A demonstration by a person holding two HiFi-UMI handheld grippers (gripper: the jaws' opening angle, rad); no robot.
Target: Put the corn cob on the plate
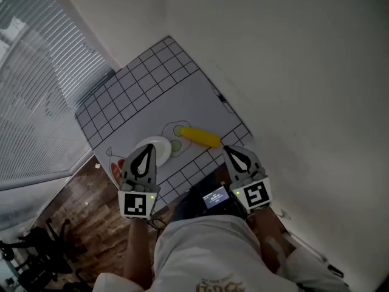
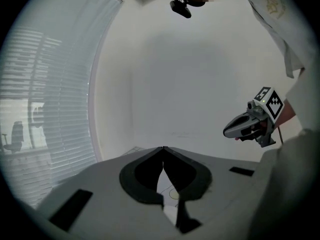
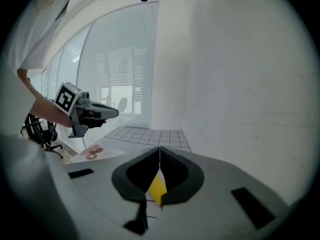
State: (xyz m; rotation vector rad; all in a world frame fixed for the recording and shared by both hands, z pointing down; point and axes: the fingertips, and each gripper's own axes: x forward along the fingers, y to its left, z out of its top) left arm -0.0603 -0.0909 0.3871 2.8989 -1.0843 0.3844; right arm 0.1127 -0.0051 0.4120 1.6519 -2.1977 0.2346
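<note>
A: Fingers (image 2: 145,176) on left gripper (image 1: 148,148) and right gripper (image 1: 227,151)?
B: Both clenched, empty. Corn cob (image 1: 200,137) lies on the mat (image 1: 152,84), three o'clock of the plate (image 1: 165,142). Approach step, I judge; right must open first.

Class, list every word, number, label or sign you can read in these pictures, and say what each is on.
Nothing reads clearly.
Gold print on the shirt: cut off and blurred, unreadable.
Small lit screen at the waist: text too small.
Square markers on the left cube and right cube: patterns only, no words.
</note>
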